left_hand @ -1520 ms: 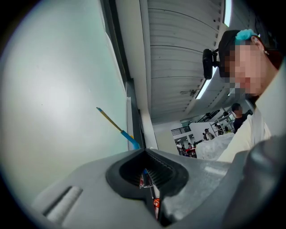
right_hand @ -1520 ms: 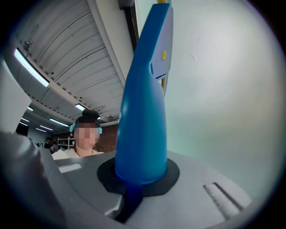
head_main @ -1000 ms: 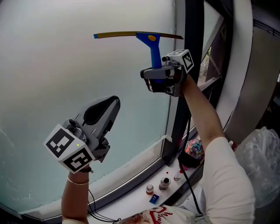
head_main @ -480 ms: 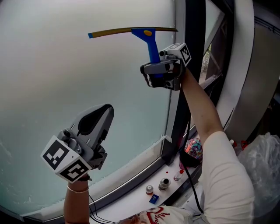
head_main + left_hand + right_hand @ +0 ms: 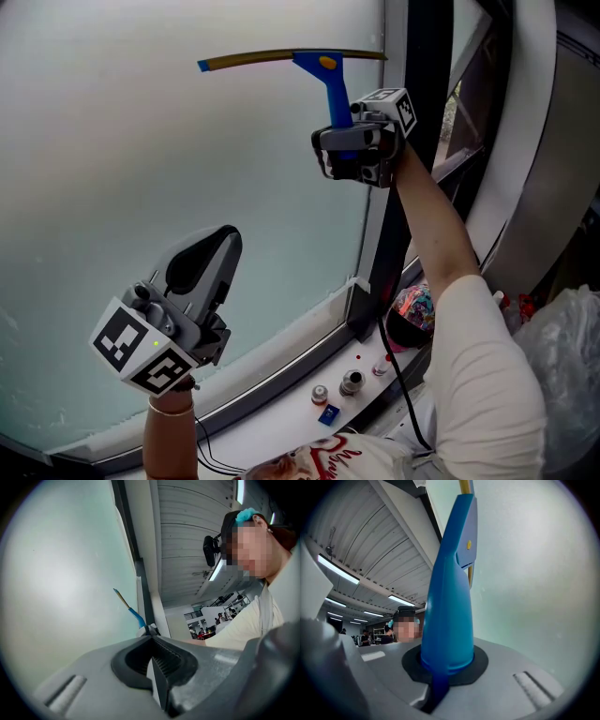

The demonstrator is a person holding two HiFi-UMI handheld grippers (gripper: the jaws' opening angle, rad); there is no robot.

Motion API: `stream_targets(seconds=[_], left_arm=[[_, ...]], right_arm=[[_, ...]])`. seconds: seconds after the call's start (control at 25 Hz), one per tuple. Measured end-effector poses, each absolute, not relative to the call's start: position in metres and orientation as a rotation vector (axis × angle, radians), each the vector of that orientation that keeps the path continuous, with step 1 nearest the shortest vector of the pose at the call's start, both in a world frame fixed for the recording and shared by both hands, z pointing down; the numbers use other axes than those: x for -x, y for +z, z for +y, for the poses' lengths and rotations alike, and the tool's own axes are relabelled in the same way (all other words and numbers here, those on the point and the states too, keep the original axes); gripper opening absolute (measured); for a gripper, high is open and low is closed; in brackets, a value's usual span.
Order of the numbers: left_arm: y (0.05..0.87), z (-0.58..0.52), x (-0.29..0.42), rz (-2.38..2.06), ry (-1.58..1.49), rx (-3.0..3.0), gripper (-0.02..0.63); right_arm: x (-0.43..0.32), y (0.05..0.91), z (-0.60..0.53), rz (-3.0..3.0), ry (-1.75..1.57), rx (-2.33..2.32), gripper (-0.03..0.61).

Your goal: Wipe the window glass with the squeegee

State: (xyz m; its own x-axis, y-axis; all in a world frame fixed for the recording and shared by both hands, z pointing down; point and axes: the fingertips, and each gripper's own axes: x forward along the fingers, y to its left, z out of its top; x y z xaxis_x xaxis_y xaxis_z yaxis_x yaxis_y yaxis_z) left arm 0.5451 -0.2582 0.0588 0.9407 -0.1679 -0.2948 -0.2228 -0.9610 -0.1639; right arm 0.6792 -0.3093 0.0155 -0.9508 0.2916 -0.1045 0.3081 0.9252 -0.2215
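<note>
The squeegee (image 5: pixel 323 75) has a blue handle and a long yellowish blade (image 5: pixel 281 58) lying level against the frosted window glass (image 5: pixel 141 141), high up near the dark frame. My right gripper (image 5: pixel 349 133) is just below the blade, shut on the blue handle (image 5: pixel 452 597), which stands between its jaws in the right gripper view. My left gripper (image 5: pixel 217 242) hangs lower left in front of the glass, pointing up at it; its jaws are shut together with nothing in them. From the left gripper (image 5: pixel 151 637) view the squeegee (image 5: pixel 129 609) shows small and far off against the pane.
A dark vertical window post (image 5: pixel 422 141) runs just right of the squeegee. The white sill (image 5: pixel 281 375) below carries small bottles (image 5: pixel 352 382) and a blue tag. A colourful bundle (image 5: pixel 412 309) and a clear plastic bag (image 5: pixel 562 356) sit at the right. A cable hangs from the right arm.
The right gripper and the squeegee sit a little higher in the head view than a second ago. The left gripper has sunk slightly toward the lower left. Both grips are unchanged.
</note>
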Motion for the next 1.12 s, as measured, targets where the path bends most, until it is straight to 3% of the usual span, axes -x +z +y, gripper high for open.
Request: stream_targets(seconds=[1.12], left_arm=[[0.135, -0.244, -0.536, 0.303, 0.446, 2.959, 0.000]], right_arm=[[-0.683, 0.129, -0.305, 2.956, -0.472, -0.450, 0.028]])
